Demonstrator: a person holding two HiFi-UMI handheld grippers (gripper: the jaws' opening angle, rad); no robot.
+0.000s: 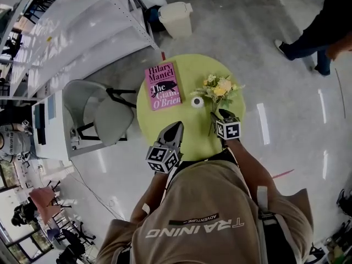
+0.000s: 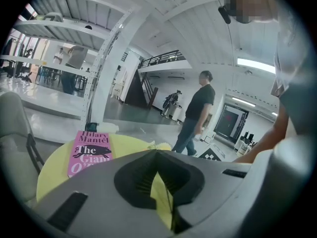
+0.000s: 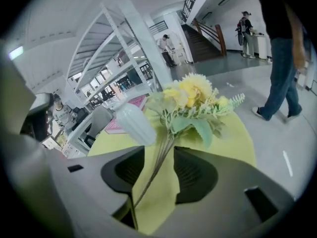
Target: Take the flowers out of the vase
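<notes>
Here flower stems (image 3: 154,172) lie between the spread right tongs (image 3: 159,147), the left tongs (image 2: 157,155) pressed together.

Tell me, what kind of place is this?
Probably a big indoor hall, maybe an office or workshop lobby: shiny floor, tall white shelving, a staircase, and a person walking by.

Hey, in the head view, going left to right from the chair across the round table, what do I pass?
grey chair → pink book → white vase → yellow flowers
</notes>
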